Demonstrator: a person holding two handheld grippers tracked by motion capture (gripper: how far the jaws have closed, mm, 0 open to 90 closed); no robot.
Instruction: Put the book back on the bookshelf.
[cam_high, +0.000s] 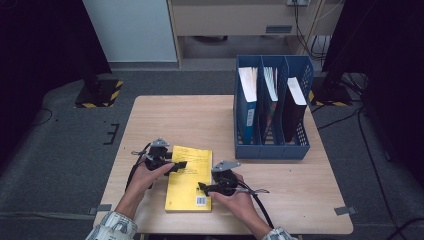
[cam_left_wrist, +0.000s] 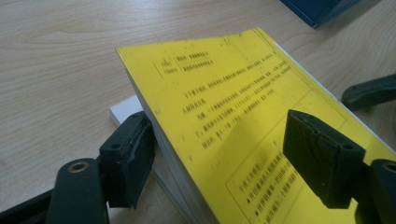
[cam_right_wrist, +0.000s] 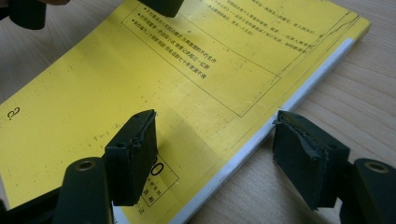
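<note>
a light wooden table (cam_high: 165, 115) stands on grey carpet (cam_high: 60, 150). at its far right sits a blue three-slot file rack (cam_high: 272, 150); each slot holds an upright book or binder with white pages showing at the top. beyond the table's far left corner, a black stand base with yellow-black hazard stripes (cam_high: 99, 93) rests on the floor. cables (cam_high: 367, 140) trail across the carpet at the right.

One yellow book (cam_high: 189, 179) lies on one wooden surface (cam_high: 300, 200). One blue file rack (cam_high: 272, 146) has three compartments holding three standing books. Two hand-held tongs: left (cam_high: 181, 164), right (cam_high: 201, 187).
</note>
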